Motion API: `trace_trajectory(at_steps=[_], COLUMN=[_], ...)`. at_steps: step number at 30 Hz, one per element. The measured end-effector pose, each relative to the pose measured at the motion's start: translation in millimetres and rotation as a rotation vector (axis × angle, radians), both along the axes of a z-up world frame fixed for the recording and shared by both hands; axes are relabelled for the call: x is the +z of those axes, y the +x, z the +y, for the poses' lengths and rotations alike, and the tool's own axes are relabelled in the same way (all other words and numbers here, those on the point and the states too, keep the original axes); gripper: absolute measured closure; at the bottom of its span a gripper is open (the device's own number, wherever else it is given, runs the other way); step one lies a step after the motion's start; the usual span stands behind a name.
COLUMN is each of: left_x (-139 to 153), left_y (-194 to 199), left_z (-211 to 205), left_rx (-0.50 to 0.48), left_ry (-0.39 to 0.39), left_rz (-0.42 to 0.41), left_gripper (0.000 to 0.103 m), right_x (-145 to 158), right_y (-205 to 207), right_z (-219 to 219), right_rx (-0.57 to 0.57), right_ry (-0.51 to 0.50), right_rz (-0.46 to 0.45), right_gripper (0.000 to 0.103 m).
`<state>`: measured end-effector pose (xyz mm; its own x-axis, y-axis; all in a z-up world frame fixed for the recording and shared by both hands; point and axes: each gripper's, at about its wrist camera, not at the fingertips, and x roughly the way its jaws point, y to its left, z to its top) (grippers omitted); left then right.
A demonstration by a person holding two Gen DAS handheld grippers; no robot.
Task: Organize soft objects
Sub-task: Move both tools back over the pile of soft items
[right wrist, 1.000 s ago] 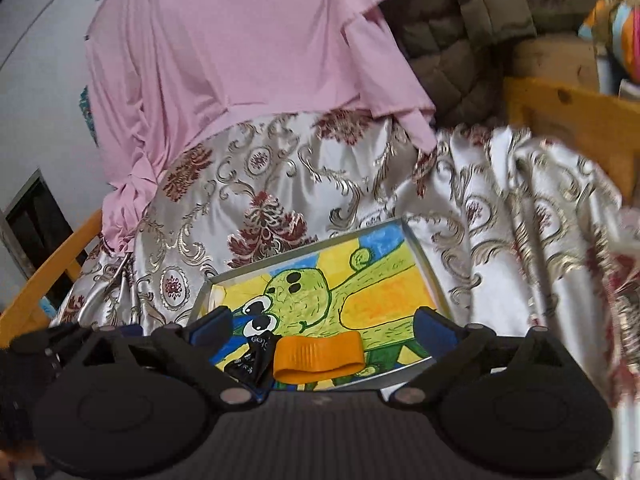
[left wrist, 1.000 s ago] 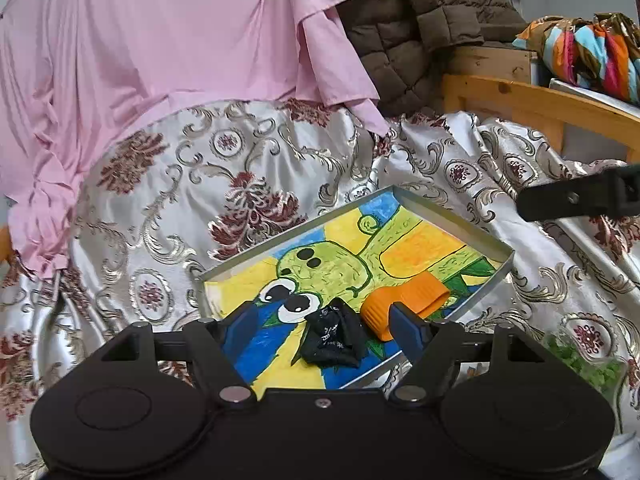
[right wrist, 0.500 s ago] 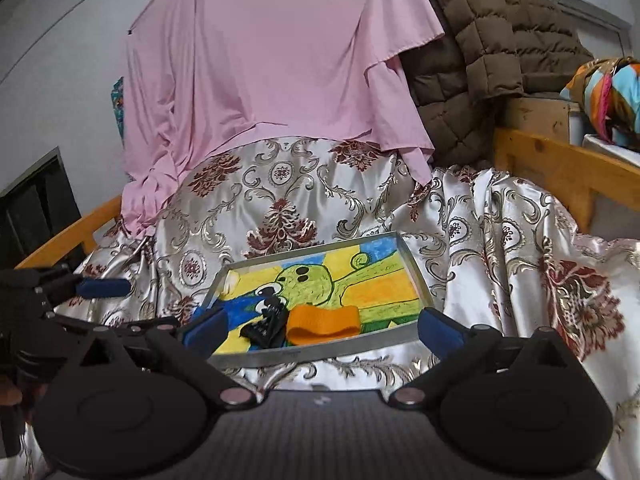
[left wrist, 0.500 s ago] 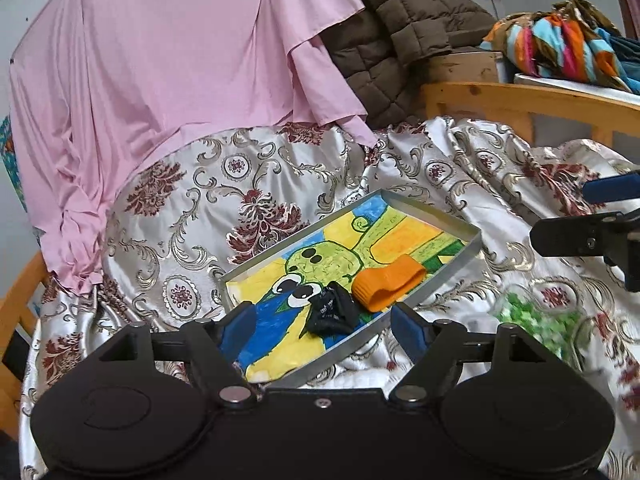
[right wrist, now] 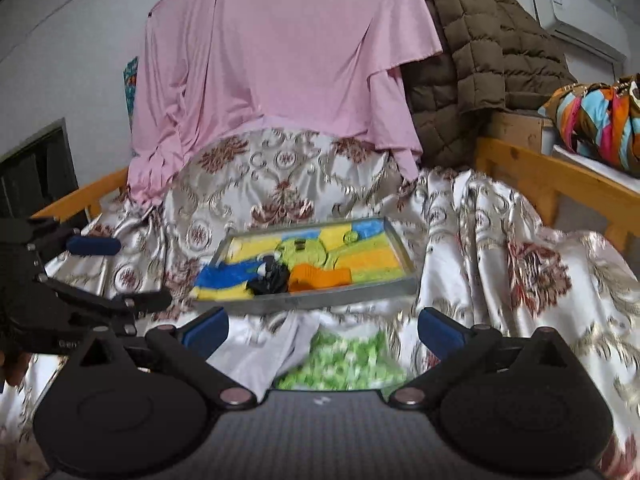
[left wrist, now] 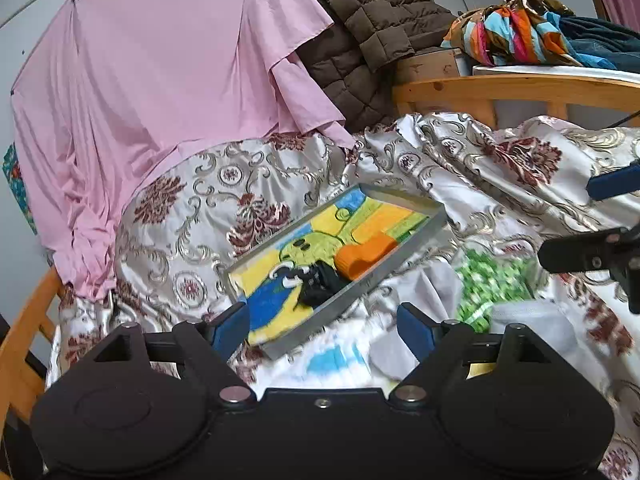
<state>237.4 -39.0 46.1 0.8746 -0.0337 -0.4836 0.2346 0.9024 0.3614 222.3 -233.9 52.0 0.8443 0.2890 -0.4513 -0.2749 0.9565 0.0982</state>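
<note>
A shallow metal tray (left wrist: 416,236) (right wrist: 320,304) with a painted cartoon bottom lies on the patterned satin bedspread. In it lie an orange soft piece (left wrist: 366,254) (right wrist: 320,276) and a black soft piece (left wrist: 320,284) (right wrist: 270,278). Near me on the bedspread lie a green patterned cloth (left wrist: 492,280) (right wrist: 348,364), a white cloth (right wrist: 256,356) and a grey soft piece (left wrist: 532,332). My left gripper (left wrist: 322,326) is open and empty, pulled back from the tray. My right gripper (right wrist: 322,326) is open and empty above the green cloth.
A pink garment (left wrist: 168,100) hangs behind the bed, a brown quilted jacket (left wrist: 368,28) beside it. A wooden bed rail (left wrist: 516,90) runs at the right with colourful fabric (left wrist: 516,34) on a shelf above it. A white and blue cloth (left wrist: 332,356) lies near the left gripper.
Both grippers have drawn back from the tray and risen. The green, white and grey cloths in front of the tray have come into view. Both stay open.
</note>
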Motion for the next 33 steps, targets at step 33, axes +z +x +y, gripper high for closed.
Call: trace_trajectory(at_steps=[33], left_x=[-75.0], left_y=[-82.7], left_z=[-6.9], left_rx=[-0.269], left_ry=[0.176], left_rz=[0.178], left_gripper=[0.016], right_x=[-48.7], right_y=[-99.8], right_z=[29.6], right_rx=[0.020], right_ry=[-0.222], right_rz=[0.241], right_gripper=[0.001])
